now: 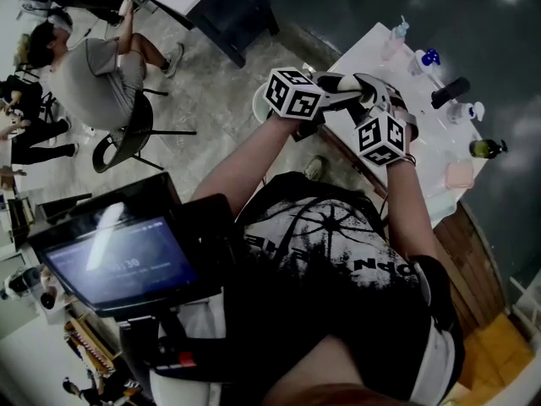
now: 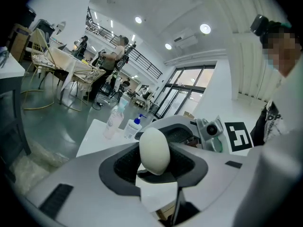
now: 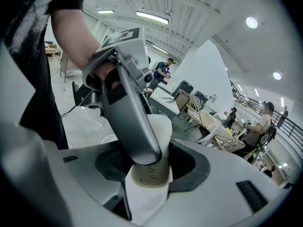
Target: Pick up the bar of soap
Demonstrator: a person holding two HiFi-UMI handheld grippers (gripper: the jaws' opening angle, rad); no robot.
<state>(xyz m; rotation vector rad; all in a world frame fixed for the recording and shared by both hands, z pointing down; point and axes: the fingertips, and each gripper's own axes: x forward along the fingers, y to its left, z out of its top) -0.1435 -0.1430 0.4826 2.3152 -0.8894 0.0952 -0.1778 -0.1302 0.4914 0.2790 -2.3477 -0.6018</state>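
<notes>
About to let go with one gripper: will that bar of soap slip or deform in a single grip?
Probably slippery: the bar of soap is smooth and rounded, offering the pads no flat edges. Likely stiff: it keeps its oval shape with the left gripper and right gripper both clamped on it. One grip may let it pivot.

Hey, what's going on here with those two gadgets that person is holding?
A person has tongs in each hand. The left tongs and the right tongs are both clamped on one cream oval bar of soap, facing each other. The soap is up in the air, by the corner of a white table that has bottles on it.
</notes>
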